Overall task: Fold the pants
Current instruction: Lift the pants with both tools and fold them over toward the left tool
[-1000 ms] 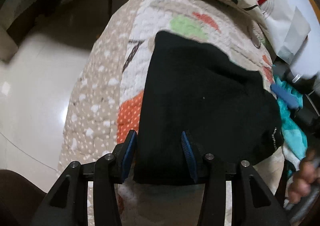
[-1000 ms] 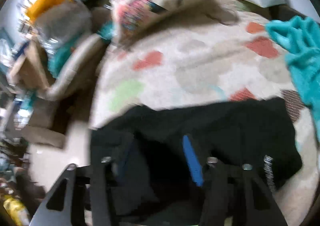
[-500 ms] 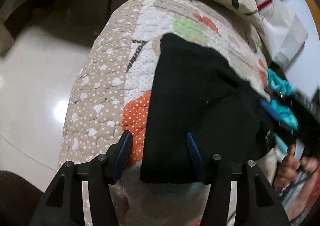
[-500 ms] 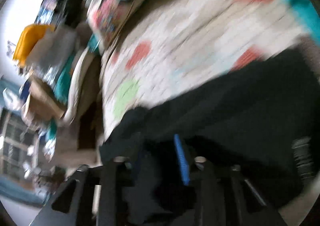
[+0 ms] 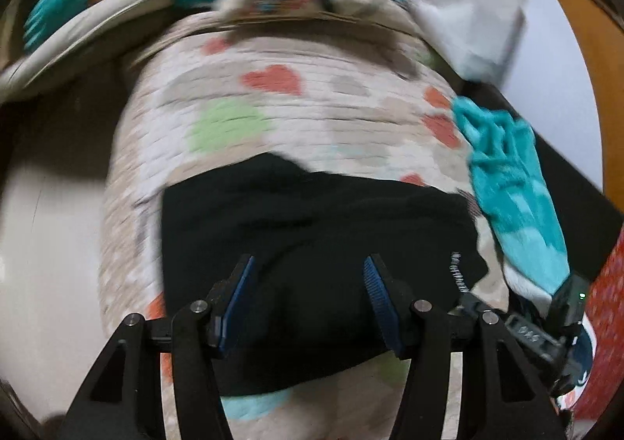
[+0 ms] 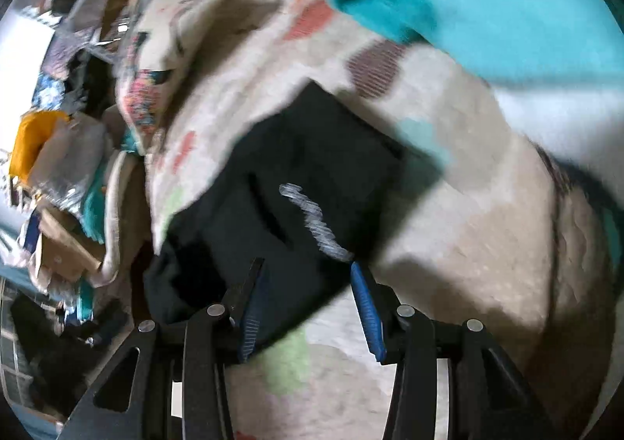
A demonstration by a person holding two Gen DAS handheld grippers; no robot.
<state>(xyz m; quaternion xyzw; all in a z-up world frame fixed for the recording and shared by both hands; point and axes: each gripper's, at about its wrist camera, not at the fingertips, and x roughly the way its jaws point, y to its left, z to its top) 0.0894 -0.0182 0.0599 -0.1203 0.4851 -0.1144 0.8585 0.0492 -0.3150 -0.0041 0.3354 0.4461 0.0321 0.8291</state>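
The left gripper and right gripper hover spread and empty over the soft, limp folded black fabric pants on the patchwork-quilted bed, best pinched at a corner.

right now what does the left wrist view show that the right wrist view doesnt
Only the left wrist view: an orange wall at upper right and the pale floor. Only the right wrist view: a yellow bag amid clutter on the left. Both: the folded black pants on the patterned quilt, and a teal towel.
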